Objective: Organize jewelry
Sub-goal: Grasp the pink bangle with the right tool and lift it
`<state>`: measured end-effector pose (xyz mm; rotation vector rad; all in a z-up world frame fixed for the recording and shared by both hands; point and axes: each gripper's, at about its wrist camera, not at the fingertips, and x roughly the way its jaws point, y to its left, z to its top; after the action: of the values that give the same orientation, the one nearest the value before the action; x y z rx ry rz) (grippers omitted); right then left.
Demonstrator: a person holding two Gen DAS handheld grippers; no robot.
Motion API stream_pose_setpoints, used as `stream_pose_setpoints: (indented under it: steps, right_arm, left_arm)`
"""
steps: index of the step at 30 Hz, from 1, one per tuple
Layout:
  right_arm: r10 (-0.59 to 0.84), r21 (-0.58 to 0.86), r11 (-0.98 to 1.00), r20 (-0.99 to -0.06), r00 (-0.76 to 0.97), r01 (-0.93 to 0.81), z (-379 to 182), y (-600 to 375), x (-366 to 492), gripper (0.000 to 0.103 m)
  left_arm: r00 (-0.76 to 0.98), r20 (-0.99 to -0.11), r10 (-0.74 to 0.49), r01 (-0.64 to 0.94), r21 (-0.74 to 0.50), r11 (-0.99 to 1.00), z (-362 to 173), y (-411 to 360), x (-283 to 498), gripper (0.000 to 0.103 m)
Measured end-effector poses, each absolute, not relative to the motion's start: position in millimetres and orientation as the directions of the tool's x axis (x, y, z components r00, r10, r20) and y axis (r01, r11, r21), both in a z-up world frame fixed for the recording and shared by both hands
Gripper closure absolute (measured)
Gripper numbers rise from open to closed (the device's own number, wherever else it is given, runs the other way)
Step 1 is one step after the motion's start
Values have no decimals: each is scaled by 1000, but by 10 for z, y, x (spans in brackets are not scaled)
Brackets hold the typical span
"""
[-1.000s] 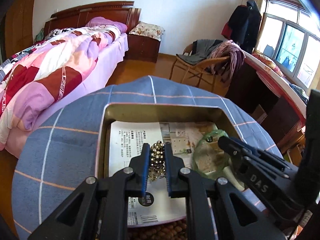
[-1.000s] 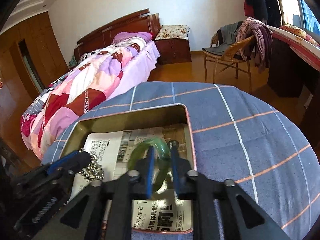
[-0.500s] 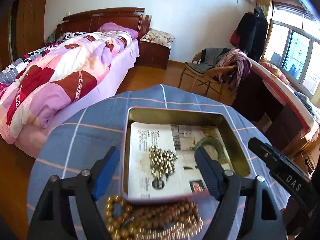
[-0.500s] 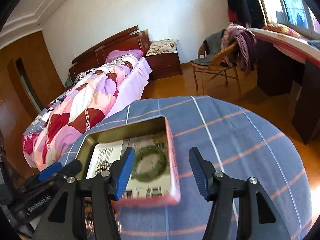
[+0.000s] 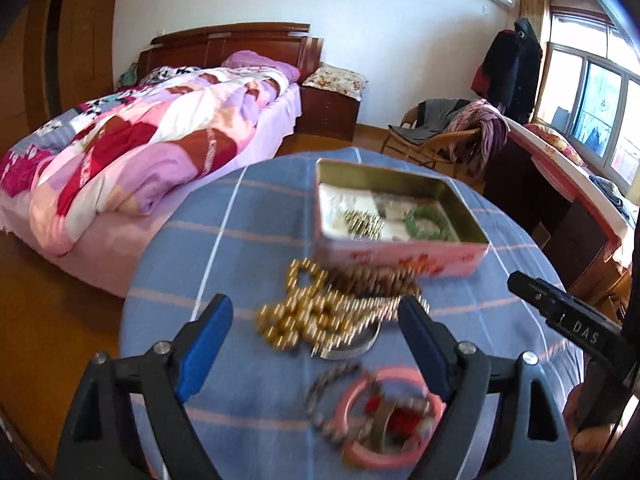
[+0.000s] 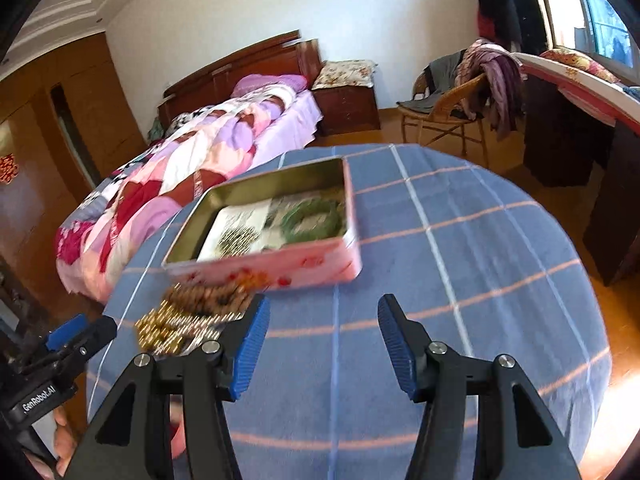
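An open pink tin stands on the round table and holds a silver bead bracelet and a green bangle. In front of the tin lie gold beads, brown wooden beads, a silver bangle and a pink bangle. My left gripper hovers above this pile. Its jaws are opening and nothing is gripped between the pads. My right gripper stands open over bare cloth, right of the pile and short of the tin.
The table wears a blue checked cloth that drops off at a round edge. Behind it are a bed at the left, a wicker chair with clothes, and a dark desk at the right. A hand shows low left.
Both grippers opened and let go: the silver bead bracelet and the green bangle now lie in the tin. Both have drawn back from the tin toward the near side of the table.
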<state>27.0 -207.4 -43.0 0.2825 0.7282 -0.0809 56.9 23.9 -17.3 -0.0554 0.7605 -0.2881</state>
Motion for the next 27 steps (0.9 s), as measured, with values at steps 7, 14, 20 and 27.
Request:
stream_pose_setpoints:
  steps: [7,14,20,27]
  right_arm:
    - [145,268,962,-678,720,58,-485,-1790,85,46]
    - [297,357,933,-697,653,-43,-616,-1490,167,46]
    - [298,309,948,-776,556,-76,-856,-1182,343,60]
    - [349,362,928,-770,534,-86,-851,-1248,265,91]
  left_arm:
    - [684,-690,-237,212,-123,969,-315,441,342,16]
    - [679,-698,-228,188,-135,973,-418,643,208,16]
    - [696,-686,-210,172,-124,977,-401,740,135,16]
    - [687,-696,-210,157,-139,978,-474,819,151,16]
